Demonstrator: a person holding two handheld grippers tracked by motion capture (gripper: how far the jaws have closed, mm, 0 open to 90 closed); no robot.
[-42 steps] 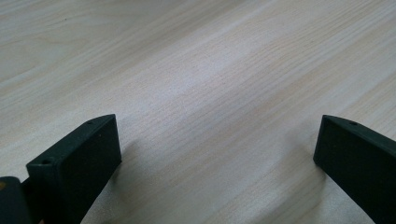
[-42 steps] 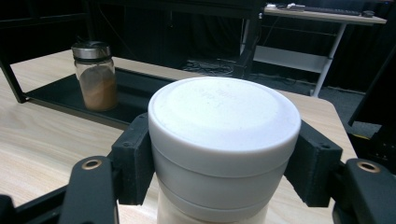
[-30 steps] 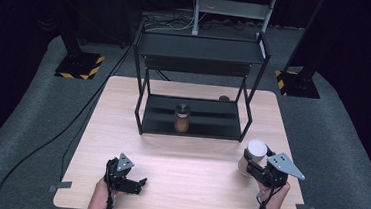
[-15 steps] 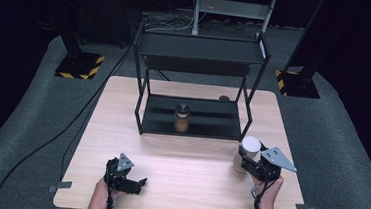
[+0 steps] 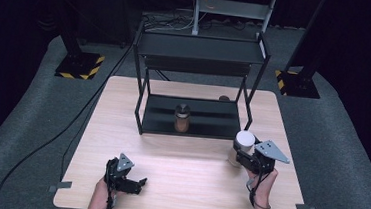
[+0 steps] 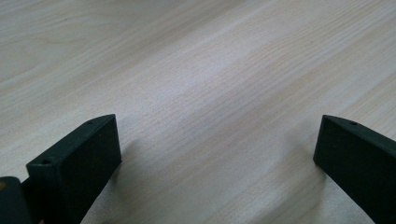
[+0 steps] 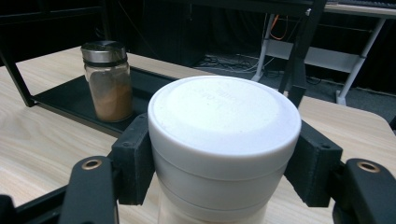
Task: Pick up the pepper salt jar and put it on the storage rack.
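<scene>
My left gripper (image 5: 139,183) lay with jaws apart on the pale wooden table (image 5: 187,185). My right gripper (image 5: 243,156) clamped a white jar (image 7: 224,144) at the table's right, upright, long axis vertical, lid up. Beyond stood the black rack (image 5: 192,117) holding a spice jar (image 7: 106,79), then grey carpet and dark room

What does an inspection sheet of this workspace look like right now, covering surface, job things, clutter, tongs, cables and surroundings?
Surface: light wooden table, bare near the person.
Job's things: white-lidded jar held in the right tongs; brown spice jar with a metal lid upright on the black rack's lower shelf.
Clutter: a small brown thing behind the rack, too small to tell.
Tongs: left tongs open over bare wood.
Cables: black cable across the floor at left.
Surroundings: grey carpet, dark backdrop.
</scene>
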